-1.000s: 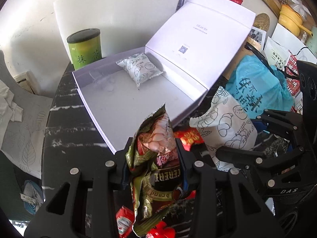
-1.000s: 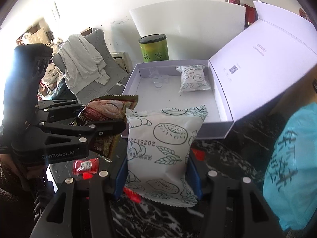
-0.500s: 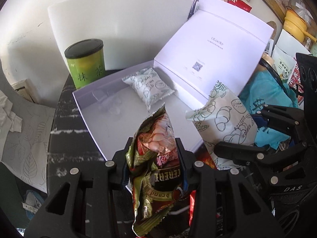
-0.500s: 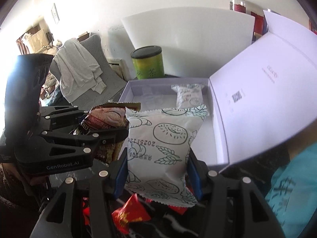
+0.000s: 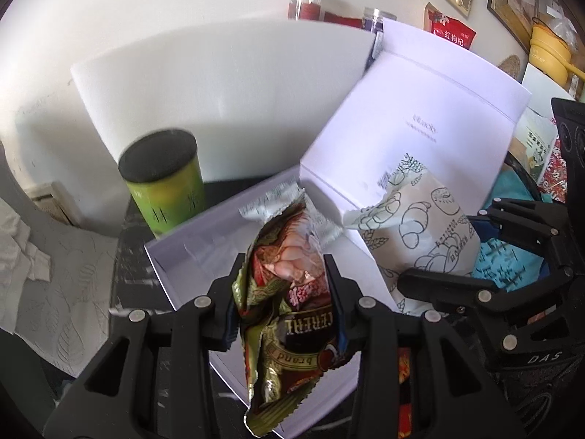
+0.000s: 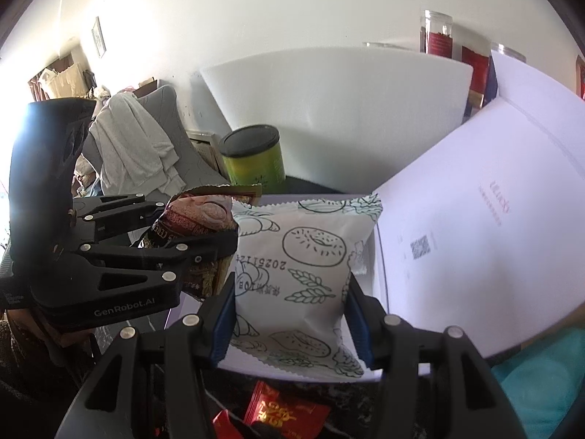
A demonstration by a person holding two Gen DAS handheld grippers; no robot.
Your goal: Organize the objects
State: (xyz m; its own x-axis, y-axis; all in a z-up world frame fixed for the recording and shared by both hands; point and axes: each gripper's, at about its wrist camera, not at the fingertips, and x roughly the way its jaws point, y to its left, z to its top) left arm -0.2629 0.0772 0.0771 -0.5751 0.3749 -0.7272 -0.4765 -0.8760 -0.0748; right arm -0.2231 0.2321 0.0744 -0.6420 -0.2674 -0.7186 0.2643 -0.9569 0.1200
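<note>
The fingers (image 5: pixel 331 278) of the left gripper (image 5: pixel 283 292) are closed on a crumpled cereal sachet (image 5: pixel 289 314), which is pinched at its middle and held above the near part of the open white gift box (image 5: pixel 190 252). The right gripper (image 6: pixel 289 314) is clamped on a white pastry packet (image 6: pixel 303 267) printed with bread and wheat drawings, held upright over the box's front edge. Compared with a second earlier, both grippers have been carried forward and slightly upward: the box, then seen well ahead, is now directly beneath the two packets, and its raised lid (image 6: pixel 475 226) fills the right of the view. The small white packet (image 5: pixel 270 205) inside the box is now largely hidden behind the sachet; its position is probably unchanged. The green tea canister (image 5: pixel 164 179) is seen standing just beyond the box. Both grips have been kept unchanged.
</note>
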